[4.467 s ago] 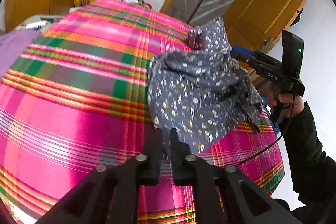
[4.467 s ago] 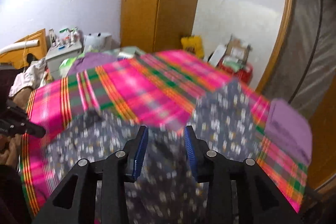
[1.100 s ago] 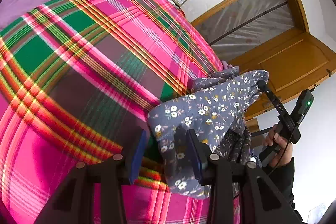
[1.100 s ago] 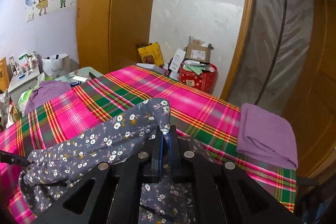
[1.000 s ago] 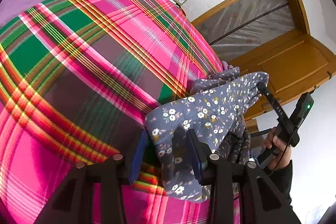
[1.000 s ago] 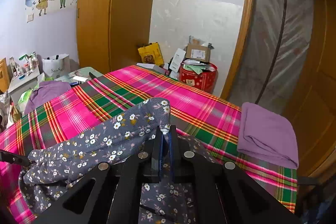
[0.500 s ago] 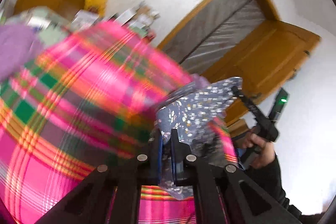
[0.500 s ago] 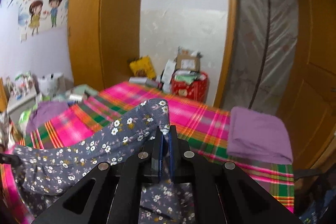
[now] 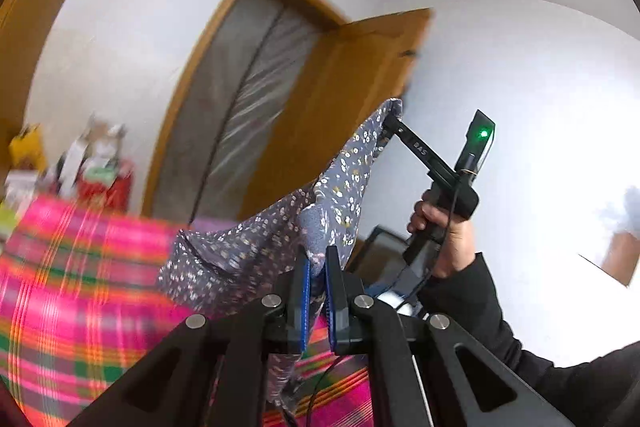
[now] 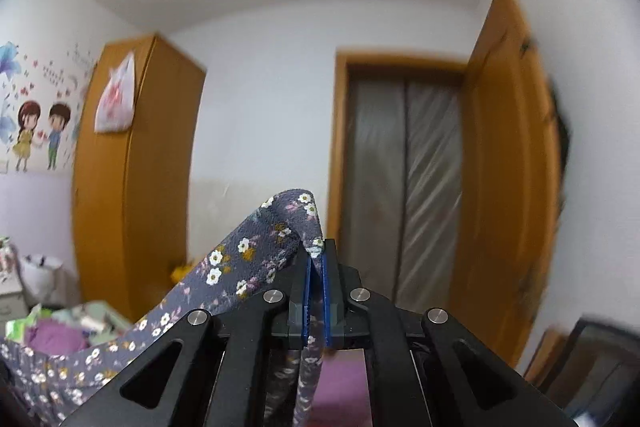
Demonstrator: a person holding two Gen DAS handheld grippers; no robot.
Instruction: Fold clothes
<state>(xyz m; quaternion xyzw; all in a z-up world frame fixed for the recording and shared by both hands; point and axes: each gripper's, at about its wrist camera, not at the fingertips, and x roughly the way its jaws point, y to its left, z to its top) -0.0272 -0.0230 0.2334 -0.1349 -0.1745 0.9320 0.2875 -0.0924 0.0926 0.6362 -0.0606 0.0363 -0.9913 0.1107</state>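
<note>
A grey floral garment [image 9: 280, 227] hangs in the air above the bed, stretched between both grippers. My left gripper [image 9: 316, 267] is shut on one edge of it, the cloth pinched between its blue pads. In the left wrist view the right gripper [image 9: 390, 121] is raised high at the upper right and clamps the garment's other end, with a hand [image 9: 444, 227] on its handle. The right wrist view shows my right gripper [image 10: 316, 259] shut on a fold of the floral garment [image 10: 256, 259], which drapes down to the lower left.
The bed with its pink, green and orange plaid cover [image 9: 80, 287] lies below. A wooden door [image 10: 508, 187] stands open beside a plastic-covered doorway [image 10: 404, 195]. A wardrobe [image 10: 132, 179] is on the left, with boxes and a red bin [image 9: 104, 183] on the floor.
My left gripper closed on the garment's edge, then both grippers rose sharply and lifted the garment off the bed. Both views now look higher, at walls and doors.
</note>
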